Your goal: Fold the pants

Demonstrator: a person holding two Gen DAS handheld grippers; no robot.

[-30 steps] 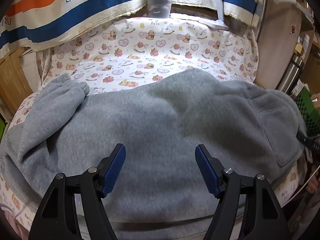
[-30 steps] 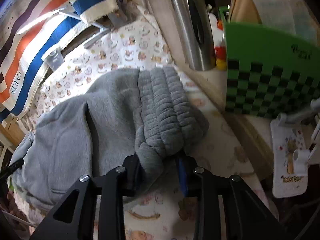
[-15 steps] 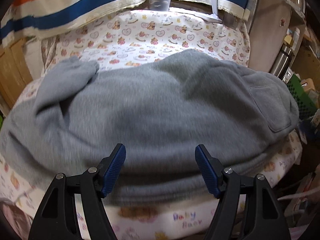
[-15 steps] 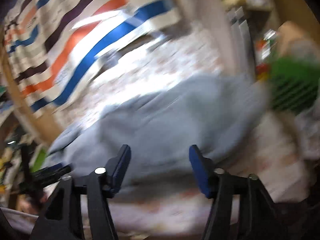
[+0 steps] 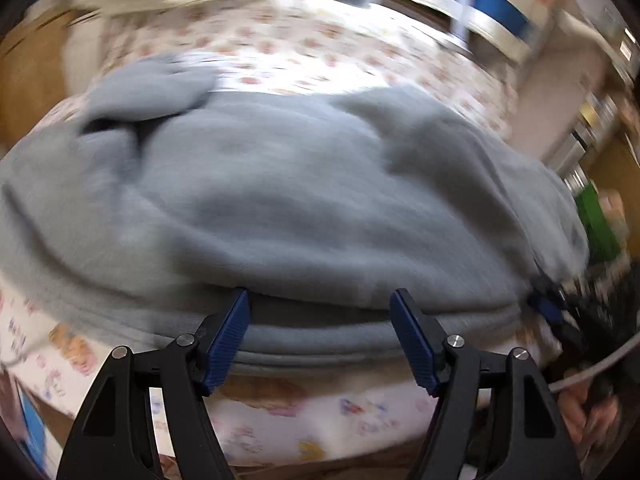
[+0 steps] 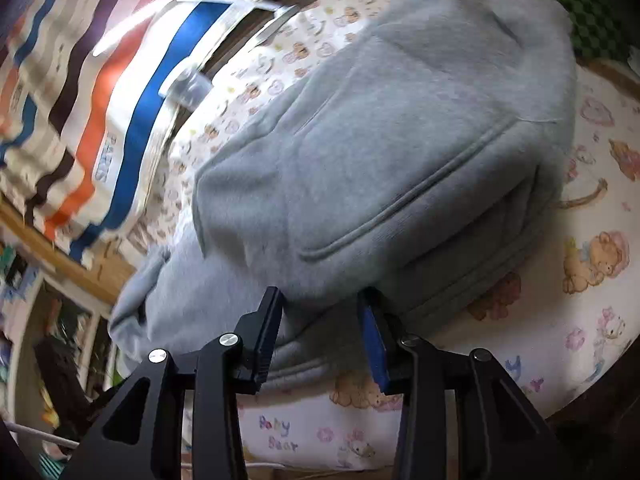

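Observation:
The grey fleece pants (image 5: 288, 200) lie folded lengthwise across the table on a teddy-bear print cloth (image 5: 312, 412). A cuffed leg end is bunched at the far left (image 5: 148, 88). My left gripper (image 5: 320, 332) is open at the near folded edge, its blue pads level with the hem. In the right wrist view the pants (image 6: 384, 140) show a back pocket seam. My right gripper (image 6: 320, 332) is open with its jaws either side of the near edge of the fabric, not pinching it. The right gripper also shows in the left wrist view (image 5: 548, 304) at the pants' right end.
A striped banner with "PARIS" (image 6: 104, 160) hangs behind the table. A clear plastic cup (image 6: 186, 86) and a white lamp arm (image 5: 460, 4) stand at the back edge. A green checkered box (image 5: 596, 220) sits at the right. The table's front edge is just under my grippers.
My right gripper let go of the waistband and swung round to the near edge, now open. My left gripper drew back from over the pants to the near hem.

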